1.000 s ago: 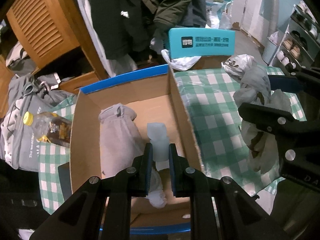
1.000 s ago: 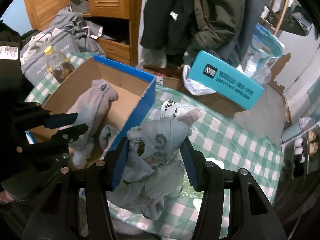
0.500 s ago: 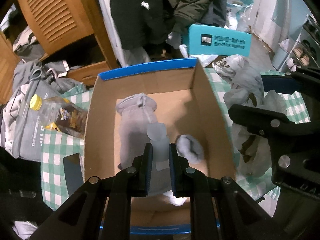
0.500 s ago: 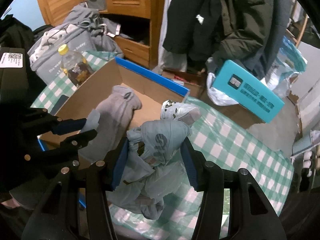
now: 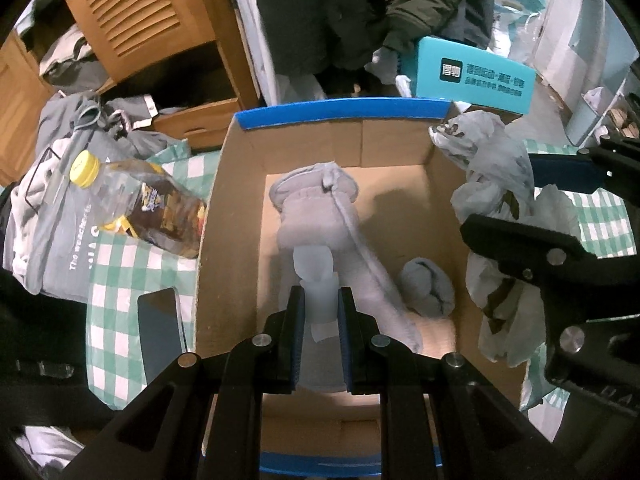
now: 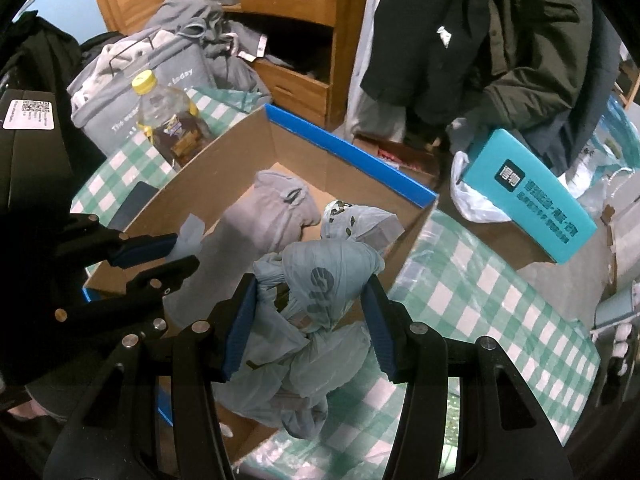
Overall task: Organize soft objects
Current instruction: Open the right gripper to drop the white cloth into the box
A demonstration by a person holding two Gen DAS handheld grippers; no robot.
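Inside the cardboard box (image 5: 236, 216) you already have a long grey fleece garment (image 5: 320, 224) and a balled grey sock (image 5: 428, 288). Two items remain in hand. Your left gripper (image 5: 320, 312) is clamped on a thin, translucent plastic piece (image 5: 314, 272) above the box floor. Your right gripper (image 6: 310, 320) is closed around a crinkled, knotted plastic bag bundle (image 6: 320, 276) over the box's near corner.

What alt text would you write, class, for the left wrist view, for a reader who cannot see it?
The left claw, shut on a pale translucent plastic scrap, hangs over an open brown cardboard box with blue edges holding a grey fabric garment and a grey rolled sock ball. At right, the right claw grips a knotted grey plastic bag bundle.
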